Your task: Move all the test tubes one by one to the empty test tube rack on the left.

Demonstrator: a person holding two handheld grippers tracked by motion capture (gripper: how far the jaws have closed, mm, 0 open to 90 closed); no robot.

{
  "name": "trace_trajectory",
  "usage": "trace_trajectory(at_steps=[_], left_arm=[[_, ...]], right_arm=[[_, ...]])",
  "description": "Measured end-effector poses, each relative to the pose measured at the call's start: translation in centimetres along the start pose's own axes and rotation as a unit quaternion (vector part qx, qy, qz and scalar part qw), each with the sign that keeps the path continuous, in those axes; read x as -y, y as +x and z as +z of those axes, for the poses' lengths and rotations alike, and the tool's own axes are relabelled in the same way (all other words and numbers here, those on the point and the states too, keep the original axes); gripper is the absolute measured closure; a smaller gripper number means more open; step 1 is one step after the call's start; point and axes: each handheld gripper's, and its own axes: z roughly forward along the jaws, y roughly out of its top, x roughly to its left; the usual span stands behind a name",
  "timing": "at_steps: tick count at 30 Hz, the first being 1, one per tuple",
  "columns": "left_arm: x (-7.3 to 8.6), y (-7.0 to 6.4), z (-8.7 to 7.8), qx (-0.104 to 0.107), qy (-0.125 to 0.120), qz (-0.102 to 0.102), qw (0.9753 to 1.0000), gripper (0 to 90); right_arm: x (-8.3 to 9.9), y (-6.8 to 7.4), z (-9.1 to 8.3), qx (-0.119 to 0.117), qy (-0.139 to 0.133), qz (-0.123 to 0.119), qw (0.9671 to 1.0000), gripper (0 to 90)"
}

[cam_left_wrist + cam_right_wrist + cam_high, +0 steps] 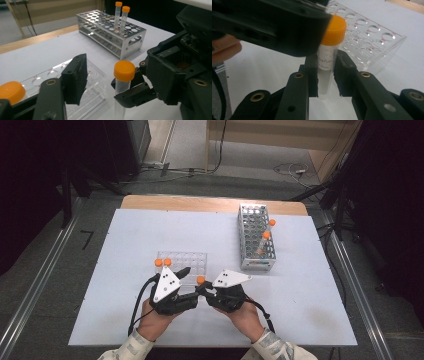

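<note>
**Orange-capped tube pinched upright, just in front of the clear rack**

High view: the tube [200,280] is seen mostly as an orange cap, just off the near right corner of the clear rack [190,262]. The right gripper [204,291] is closed around it, and the left gripper [186,272] is parked just left of it, its jaws lying over the rack's near edge. Two more orange caps [162,262] are spotted at the rack's near left corner. A metal rack [255,237] with two capped tubes is placed well to the right of and behind the clear rack.

Left gripper view: the tube [122,87] is shown standing upright, right of the clear rack [82,82], with a chunky ribbed orange screw cap and a clear, slightly frosted body. It's clamped low on the body by the right gripper [128,93]. The left gripper's jaws are spread wide, nothing held between them.

Right gripper view: the tube [328,62] is seen with printed graduation marks and a "15mL" label. It's gripped between both pads of the right gripper [325,75], with the clear rack [372,37] behind.
</note>
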Motion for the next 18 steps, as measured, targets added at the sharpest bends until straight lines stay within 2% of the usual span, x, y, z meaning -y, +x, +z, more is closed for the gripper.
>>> trace_trajectory(at_steps=[13, 18], left_arm=[[0.38, -0.24, 0.35, 0.016, 0.009, 0.007, 0.9998, 58.2], [0.42, -0.18, 0.33, 0.014, 0.009, 0.007, 0.9998, 64.3]], right_arm=[[-0.36, 0.54, -0.01, -0.006, -0.004, -0.004, 1.0, 70.9], [-0.36, 0.51, 0.04, -0.007, -0.002, -0.003, 1.0, 70.9]])
